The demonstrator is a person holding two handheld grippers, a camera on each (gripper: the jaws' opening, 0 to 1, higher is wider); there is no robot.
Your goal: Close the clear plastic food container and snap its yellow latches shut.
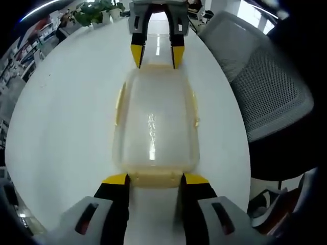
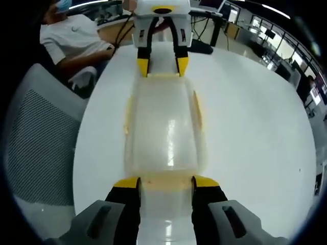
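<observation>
A clear plastic container (image 1: 156, 120) with its lid on lies lengthwise on the white table (image 1: 61, 117). Yellow latches run along its long sides (image 1: 120, 104) (image 1: 194, 104), and another yellow latch (image 1: 156, 178) is at its near end. My left gripper (image 1: 156, 179) is open, its yellow-tipped fingers on either side of that end latch. At the opposite end my right gripper (image 1: 157, 57) faces it. In the right gripper view the same container (image 2: 163, 127) is seen from its other end, where the right gripper (image 2: 166, 182) stands open around the end latch (image 2: 166, 184). The left gripper (image 2: 162, 66) is at the far end.
A grey mesh office chair (image 1: 265, 87) stands close to the table edge, also seen as the chair (image 2: 41, 148). A potted plant (image 1: 94, 13) sits at the table's far end. A person in a white shirt (image 2: 76, 38) sits behind the table.
</observation>
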